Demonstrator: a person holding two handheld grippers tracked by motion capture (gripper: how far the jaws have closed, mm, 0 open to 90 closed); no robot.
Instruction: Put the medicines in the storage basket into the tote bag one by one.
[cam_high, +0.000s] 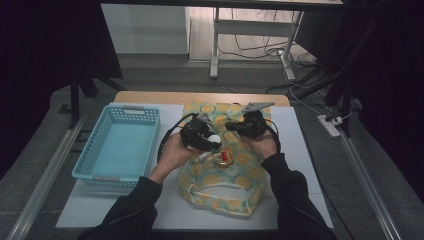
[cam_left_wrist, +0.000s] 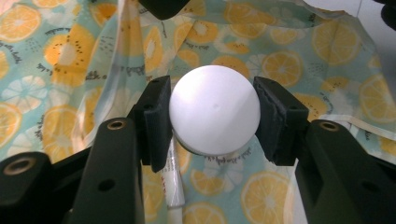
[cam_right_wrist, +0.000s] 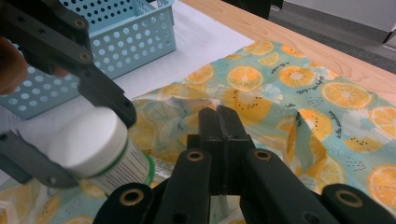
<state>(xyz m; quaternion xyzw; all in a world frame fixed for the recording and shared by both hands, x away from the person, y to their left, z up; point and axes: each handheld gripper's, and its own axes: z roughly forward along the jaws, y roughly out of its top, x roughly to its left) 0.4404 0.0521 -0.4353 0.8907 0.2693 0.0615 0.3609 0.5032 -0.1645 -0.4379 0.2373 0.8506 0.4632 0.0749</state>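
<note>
White-capped and gripped by its lid, a bottle (cam_left_wrist: 215, 115) sat between the pads of the left claw (cam_left_wrist: 214, 119), which pressed on either side of the round cap above a cloth (cam_left_wrist: 289, 60) printed with orange and kiwi slices. From the right claw's own camera the same bottle (cam_right_wrist: 100, 149) appeared tilted, its printed label and a green band below the cap visible, clamped by the left claw's dark arms. The right claw (cam_right_wrist: 218, 116) was closed, its two jaws shut tight together just above a raised fold of the cloth; whether any fabric was caught between them could not be told.

Seen from above, a person in dark sleeves held both tools over the middle of the worktop (cam_high: 200, 96), the left claw (cam_high: 212, 142) and right claw (cam_high: 231, 126) near each other above the cloth (cam_high: 235, 192), which lay rumpled, with a pale strap curving along its near edge. A small round item with a red centre (cam_high: 224, 158) rested on the cloth just below the left claw. A light blue perforated basket (cam_high: 85, 160) stood on white sheeting to the left, well apart from the bottle (cam_high: 214, 139).
</note>
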